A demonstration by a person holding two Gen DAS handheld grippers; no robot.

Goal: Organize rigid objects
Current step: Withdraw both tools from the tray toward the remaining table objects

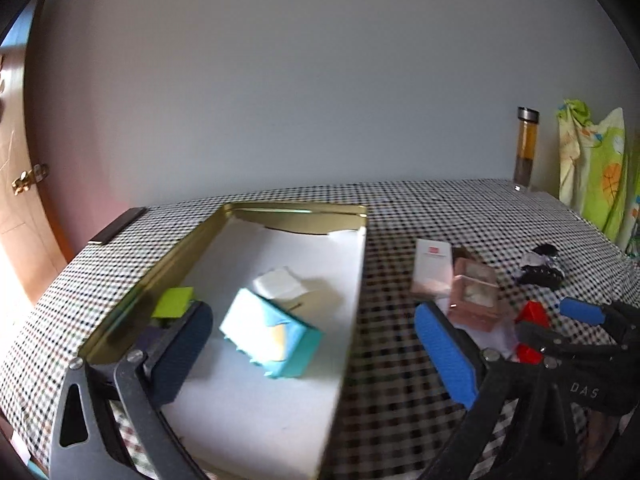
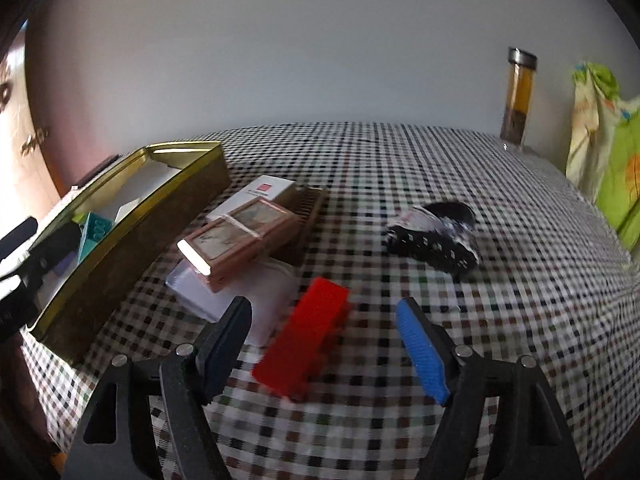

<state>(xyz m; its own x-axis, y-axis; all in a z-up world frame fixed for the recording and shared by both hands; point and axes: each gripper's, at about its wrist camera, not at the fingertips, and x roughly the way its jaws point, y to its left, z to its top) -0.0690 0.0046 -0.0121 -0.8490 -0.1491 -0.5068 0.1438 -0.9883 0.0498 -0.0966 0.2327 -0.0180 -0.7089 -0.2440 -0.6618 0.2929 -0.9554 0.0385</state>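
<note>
In the right wrist view the right gripper stands spread wide, gripping nothing, with the red brick lying between its fingers at lower centre on the checked tablecloth; a skewed closing could pinch only a corner and spin the brick away, or knock the pink case stacked just beside it to the upper left. The left gripper is also spread and empty over the gold tin at centre left, where a teal brick already lies, so a careless pass could nudge the tin.
</note>
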